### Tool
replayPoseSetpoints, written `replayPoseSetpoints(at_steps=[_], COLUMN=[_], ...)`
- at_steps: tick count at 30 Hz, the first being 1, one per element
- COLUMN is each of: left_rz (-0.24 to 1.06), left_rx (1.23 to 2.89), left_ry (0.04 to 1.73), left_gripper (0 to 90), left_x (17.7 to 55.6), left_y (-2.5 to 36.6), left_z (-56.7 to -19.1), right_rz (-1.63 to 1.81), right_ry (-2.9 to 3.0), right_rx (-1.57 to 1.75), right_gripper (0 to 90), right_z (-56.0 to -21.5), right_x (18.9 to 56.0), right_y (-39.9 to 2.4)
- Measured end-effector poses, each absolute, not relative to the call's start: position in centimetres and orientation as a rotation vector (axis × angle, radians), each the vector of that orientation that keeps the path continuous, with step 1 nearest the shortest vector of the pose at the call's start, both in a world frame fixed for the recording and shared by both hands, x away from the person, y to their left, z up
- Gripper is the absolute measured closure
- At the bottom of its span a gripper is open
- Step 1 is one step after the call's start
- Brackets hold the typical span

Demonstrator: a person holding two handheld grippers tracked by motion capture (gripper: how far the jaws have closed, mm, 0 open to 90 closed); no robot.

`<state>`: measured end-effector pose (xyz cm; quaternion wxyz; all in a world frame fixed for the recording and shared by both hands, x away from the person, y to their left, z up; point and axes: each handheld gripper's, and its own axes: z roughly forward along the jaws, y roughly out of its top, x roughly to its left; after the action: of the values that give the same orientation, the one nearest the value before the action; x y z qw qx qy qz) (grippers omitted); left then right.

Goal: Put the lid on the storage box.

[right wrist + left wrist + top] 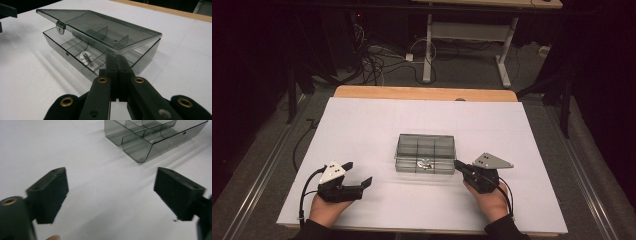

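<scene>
Box (pixel 425 153): clear smoked plastic, at mat (pixel 362 120) centre. Judged light, stiff, slippery, prone to sliding; lid (pixel 100 23) thin, best taken at the front edge near its corner. Right gripper (pixel 117 61): jaws together, tips pressed at the lid's front corner, lid propped ajar. Left gripper (pixel 111 192): jaws wide, empty, left of box. Right gripper view reveals small white parts (pixel 87 60) in a front compartment; high view, both hands flanking box.

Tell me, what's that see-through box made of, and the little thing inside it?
The box looks like smoky grey clear plastic, smooth and glossy: you can see its dividers through the lid, and the edges shine. The little thing looks like shiny metal, maybe a screw, lying on something white; too small to be sure.
</scene>
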<state>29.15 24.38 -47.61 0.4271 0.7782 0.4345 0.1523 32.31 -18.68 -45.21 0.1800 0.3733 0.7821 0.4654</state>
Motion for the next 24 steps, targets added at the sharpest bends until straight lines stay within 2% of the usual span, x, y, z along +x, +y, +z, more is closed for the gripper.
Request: replayPoseSetpoints(at_steps=[2,7,24], left_rz=[0.364,0.385,0.345], left_rx=[1.950,1.974,1.945], left_ry=[1.091,1.037,1.034], left_gripper=[2.1,2.1,2.1], left_x=[29.3,29.0,29.1], left_y=[24.3,23.4,23.6], left_z=[-47.9,-48.0,-47.9], right_rz=[1.309,1.291,1.248], right_ry=[2.216,2.223,2.246], right_rx=[1.061,1.076,1.101], right_gripper=[90.0,90.0,90.0], right_z=[-45.2,-45.6,-46.4], right_x=[32.2,32.0,31.4], right_y=[-18.8,-19.0,-19.1])
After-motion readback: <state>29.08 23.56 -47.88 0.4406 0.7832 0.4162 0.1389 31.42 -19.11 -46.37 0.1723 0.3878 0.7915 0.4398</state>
